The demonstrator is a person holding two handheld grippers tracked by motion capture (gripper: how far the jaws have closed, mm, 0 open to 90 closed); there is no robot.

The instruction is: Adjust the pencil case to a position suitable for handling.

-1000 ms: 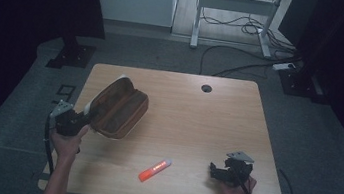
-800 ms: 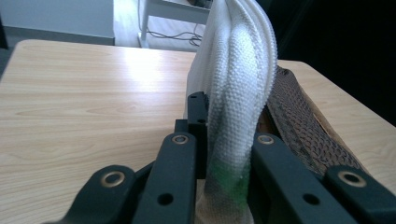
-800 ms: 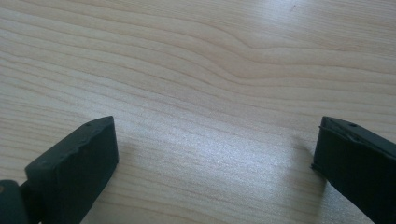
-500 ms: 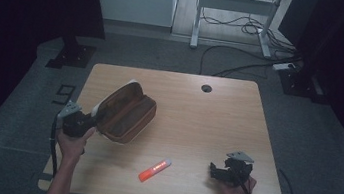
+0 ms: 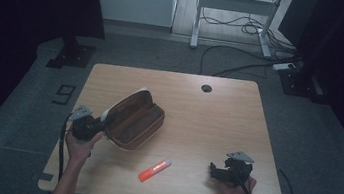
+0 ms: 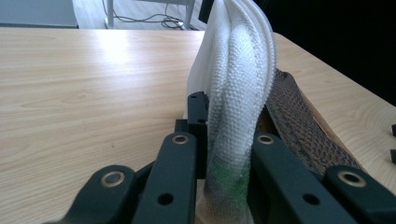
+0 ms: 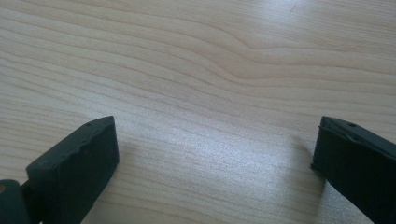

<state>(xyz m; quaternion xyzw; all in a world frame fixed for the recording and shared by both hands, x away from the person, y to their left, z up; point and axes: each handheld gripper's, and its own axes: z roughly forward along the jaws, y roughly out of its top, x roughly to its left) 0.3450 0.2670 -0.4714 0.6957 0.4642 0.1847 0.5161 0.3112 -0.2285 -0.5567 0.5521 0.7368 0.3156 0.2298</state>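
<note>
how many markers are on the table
1. The orange marker lies flat on the wooden table near its front edge, between the brown pencil case and the right gripper. The case may hide more.

One pouch [image 5: 132, 122], one marker [image 5: 155, 169]

- A brown pencil case [image 5: 134, 120] lay open on the wooden table [image 5: 217, 118], left of centre, its white-lined lid edge pinched in the left gripper [image 5: 98, 126].
- An orange-red marker [image 5: 154, 169] lay flat near the front edge, apart from the case.
</note>
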